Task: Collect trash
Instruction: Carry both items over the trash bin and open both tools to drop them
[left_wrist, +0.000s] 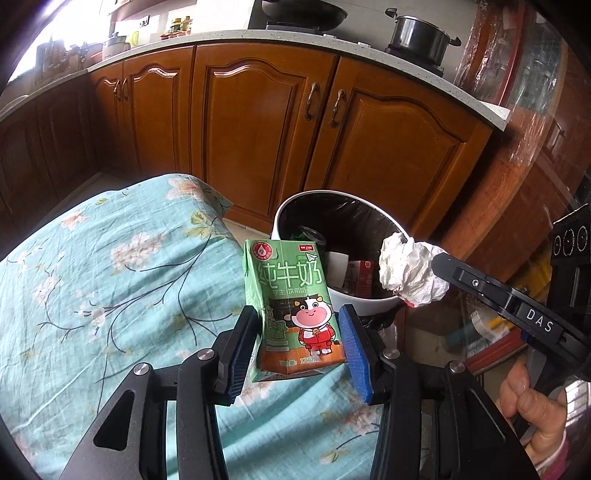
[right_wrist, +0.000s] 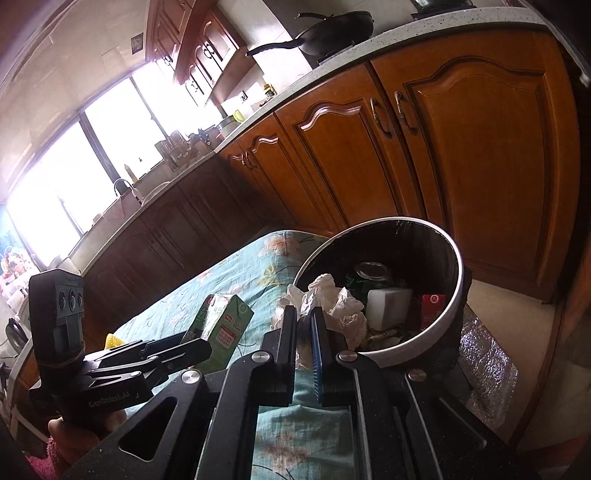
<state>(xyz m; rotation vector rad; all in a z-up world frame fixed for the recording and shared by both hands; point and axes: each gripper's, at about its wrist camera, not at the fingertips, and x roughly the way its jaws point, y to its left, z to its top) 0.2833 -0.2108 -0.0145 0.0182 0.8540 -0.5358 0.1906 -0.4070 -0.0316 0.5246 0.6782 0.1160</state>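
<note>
Gripping a small green milk carton (left_wrist: 295, 310) between its blue pads, the left gripper (left_wrist: 299, 347) stands partly open to the carton's width, holding it upright above the teal floral cloth (left_wrist: 110, 288) that covers the tabletop. Large Chinese characters run across the carton's front, a smaller line of characters sits beneath them, a cartoon cow in a red suit is printed lower down, and a figure beginning "125" shows near the bottom edge; a red and white panel of fine print on its side is too small to read. The right gripper (right_wrist: 303, 332) is closed tight on a crumpled white paper wad (right_wrist: 332, 302), which hangs at the near rim of the white trash bin (left_wrist: 354, 306). That gripper's body carries a white label reading "DAS", and the left one shows pale lettering that looks like "GenRobot.AI". The bin stands just beside the tabletop's corner, lined with a black bag, with a red carton (right_wrist: 432, 306), a white block (right_wrist: 388, 306) and a dark round-lidded thing already inside. A hand (left_wrist: 532, 402) grasps the right gripper's handle.
</note>
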